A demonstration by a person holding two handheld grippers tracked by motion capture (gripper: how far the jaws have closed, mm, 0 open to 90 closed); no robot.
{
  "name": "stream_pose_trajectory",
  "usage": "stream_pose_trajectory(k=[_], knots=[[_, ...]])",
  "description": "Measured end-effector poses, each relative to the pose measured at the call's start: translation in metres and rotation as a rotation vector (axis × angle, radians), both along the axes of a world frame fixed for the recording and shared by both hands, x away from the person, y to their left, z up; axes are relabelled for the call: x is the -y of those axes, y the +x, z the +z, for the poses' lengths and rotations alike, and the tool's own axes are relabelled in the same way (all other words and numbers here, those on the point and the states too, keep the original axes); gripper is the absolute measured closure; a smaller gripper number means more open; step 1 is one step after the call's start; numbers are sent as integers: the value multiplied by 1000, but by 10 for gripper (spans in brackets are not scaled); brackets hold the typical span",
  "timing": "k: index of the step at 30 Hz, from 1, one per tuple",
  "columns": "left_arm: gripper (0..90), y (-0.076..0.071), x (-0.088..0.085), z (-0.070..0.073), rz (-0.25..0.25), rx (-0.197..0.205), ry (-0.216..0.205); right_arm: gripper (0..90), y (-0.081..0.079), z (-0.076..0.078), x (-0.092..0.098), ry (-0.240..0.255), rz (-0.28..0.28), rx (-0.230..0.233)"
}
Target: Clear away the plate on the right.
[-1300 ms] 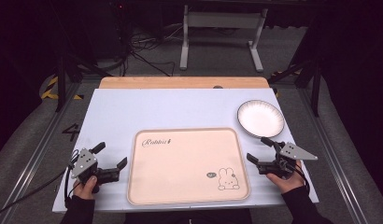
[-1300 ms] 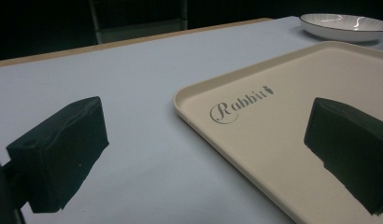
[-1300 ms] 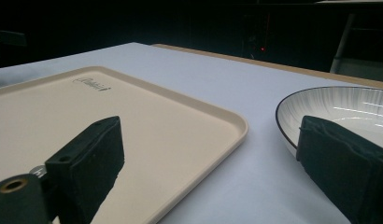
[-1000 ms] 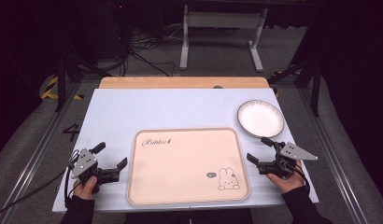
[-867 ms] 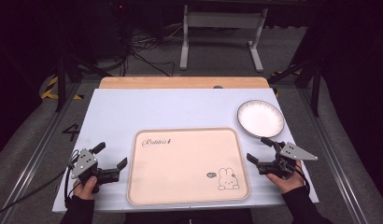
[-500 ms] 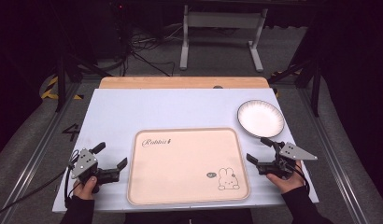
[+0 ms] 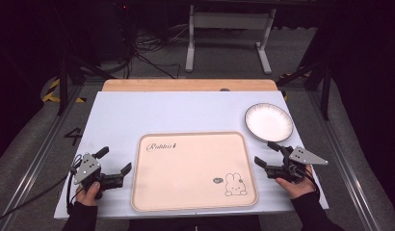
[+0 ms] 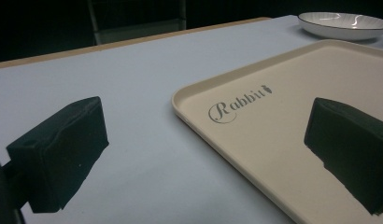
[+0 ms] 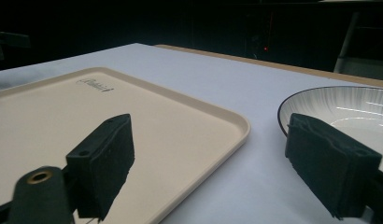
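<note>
Left tool (image 7: 114, 166) sits at lower left of the high view, jaws spread with nothing between them, pointing right toward the tray (image 7: 194, 171); the left hand (image 7: 88, 190) grips it from below, forearm coming up from the bottom edge. Tray lies flat in the lower centre of the desk (image 7: 138, 110), long axis left-right in the frame, "Rabbit" lettering at its upper left, rabbit drawing at lower right. Plate (image 7: 269, 121) sits upper right of the tray, apart from it. Right tool (image 7: 267, 153) at lower right points left and up, between tray edge and plate; jaws have just been closing a little but stand wide, nothing between them. Right hand (image 7: 294, 183) holds it low over the desk.

Left tool view adds the tray's (image 8: 283, 135) raised rim and lettering up close — one jaw over the desk, one over the tray. Right tool view shows the plate's (image 9: 348, 107) dark rim line and ribbed inside, the tray (image 9: 133, 126) corner just left of it.
</note>
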State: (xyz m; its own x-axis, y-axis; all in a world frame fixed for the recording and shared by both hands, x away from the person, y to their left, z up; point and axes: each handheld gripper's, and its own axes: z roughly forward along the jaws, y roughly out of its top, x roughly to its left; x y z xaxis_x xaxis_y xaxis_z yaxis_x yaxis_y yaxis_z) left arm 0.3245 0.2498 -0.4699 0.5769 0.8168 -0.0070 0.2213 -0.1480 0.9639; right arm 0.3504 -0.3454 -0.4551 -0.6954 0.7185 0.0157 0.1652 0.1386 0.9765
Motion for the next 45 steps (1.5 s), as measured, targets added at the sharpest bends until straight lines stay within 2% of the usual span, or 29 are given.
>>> stream_pose_trajectory(k=[8, 14, 25, 30, 43, 45], knots=[[2, 0, 0, 0, 1, 1, -1, 145, 1, 2, 2, 21, -6, 0], [2, 0, 0, 0, 1, -1, 3, 145, 0, 10, 2, 33, -1, 9], [2, 0, 1, 0, 2, 2, 2, 153, 1, 25, 0, 6, 3, 14], [2, 0, 1, 0, 1, -1, 4, 157, 2, 31, 1, 14, 5, 13], [2, 0, 1, 0, -1, -2, 11, 165, 7, 37, 2, -14, 4, -7], [2, 0, 1, 0, 1, -4, 9, 170, 9, 36, 3, -21, -5, -23]])
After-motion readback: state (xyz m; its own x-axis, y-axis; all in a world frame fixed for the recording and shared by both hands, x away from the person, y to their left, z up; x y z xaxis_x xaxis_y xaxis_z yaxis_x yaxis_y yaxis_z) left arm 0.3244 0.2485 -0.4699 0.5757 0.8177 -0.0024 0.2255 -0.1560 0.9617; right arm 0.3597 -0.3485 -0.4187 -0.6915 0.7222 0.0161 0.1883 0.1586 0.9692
